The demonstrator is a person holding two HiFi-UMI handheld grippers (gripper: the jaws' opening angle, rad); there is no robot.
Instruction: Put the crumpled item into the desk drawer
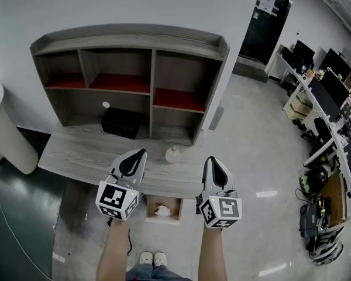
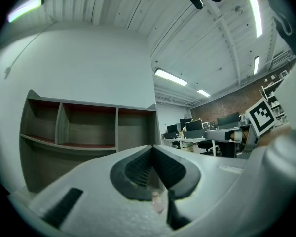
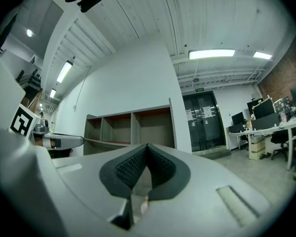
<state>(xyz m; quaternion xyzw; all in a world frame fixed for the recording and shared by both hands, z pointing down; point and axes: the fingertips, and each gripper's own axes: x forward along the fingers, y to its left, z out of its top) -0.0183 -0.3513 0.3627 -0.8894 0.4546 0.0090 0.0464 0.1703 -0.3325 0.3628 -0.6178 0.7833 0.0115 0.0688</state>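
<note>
Left gripper [image 1: 138, 155] closed | crumpled item [image 1: 162, 211] in drawer [image 1: 177, 208] | axis seemingly left-right

No legible text anywhere. Paper notice [image 1: 269, 2] on dark door [image 1: 262, 34]: print too small to read. Green sign [image 3: 200, 89] over double doors [image 3: 207, 125]: unreadable. Left marker cube [image 1: 118, 199] & right marker cube [image 1: 222, 211]: b/w patterns only, no letters/nos.

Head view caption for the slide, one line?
Left tongs and right tongs shut, empty, over the desk; crumpled item sits in the open drawer.
</note>
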